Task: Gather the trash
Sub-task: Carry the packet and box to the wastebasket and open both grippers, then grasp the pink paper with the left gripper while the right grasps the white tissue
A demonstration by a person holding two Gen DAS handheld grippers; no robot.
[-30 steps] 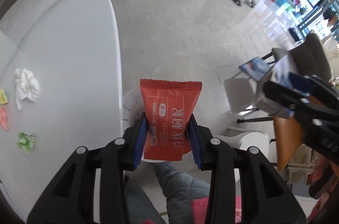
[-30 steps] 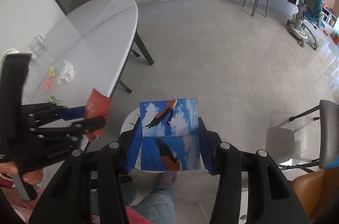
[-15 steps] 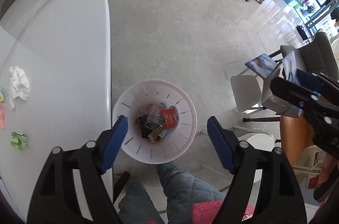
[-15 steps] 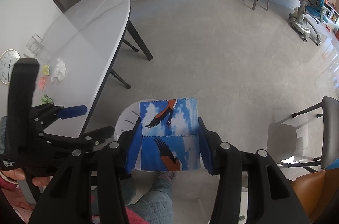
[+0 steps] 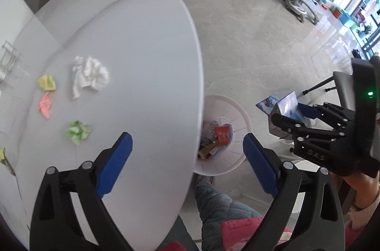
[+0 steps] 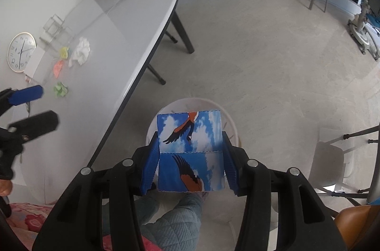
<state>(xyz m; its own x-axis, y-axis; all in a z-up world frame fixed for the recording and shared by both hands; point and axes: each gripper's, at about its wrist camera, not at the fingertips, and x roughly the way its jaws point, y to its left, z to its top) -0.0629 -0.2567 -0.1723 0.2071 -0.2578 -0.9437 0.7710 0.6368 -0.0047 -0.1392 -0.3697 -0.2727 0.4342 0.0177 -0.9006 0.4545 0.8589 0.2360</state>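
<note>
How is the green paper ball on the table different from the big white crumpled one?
The green paper ball is smaller than the white crumpled tissue. The green one is bright and folded in tight little creases, while the white one is pale, puffy and spread out. The green ball lies nearer the open left claw; the white tissue lies farther up the table. Both are crumpled and still waiting on the table, not yet in the bin.

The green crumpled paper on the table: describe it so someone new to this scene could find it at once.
Start at the white oval table, where a cluster of scraps lies near its left side. The green crumpled paper is the scrap nearest the camera, below the pink scrap and white tissue. It is the only green piece.
</note>
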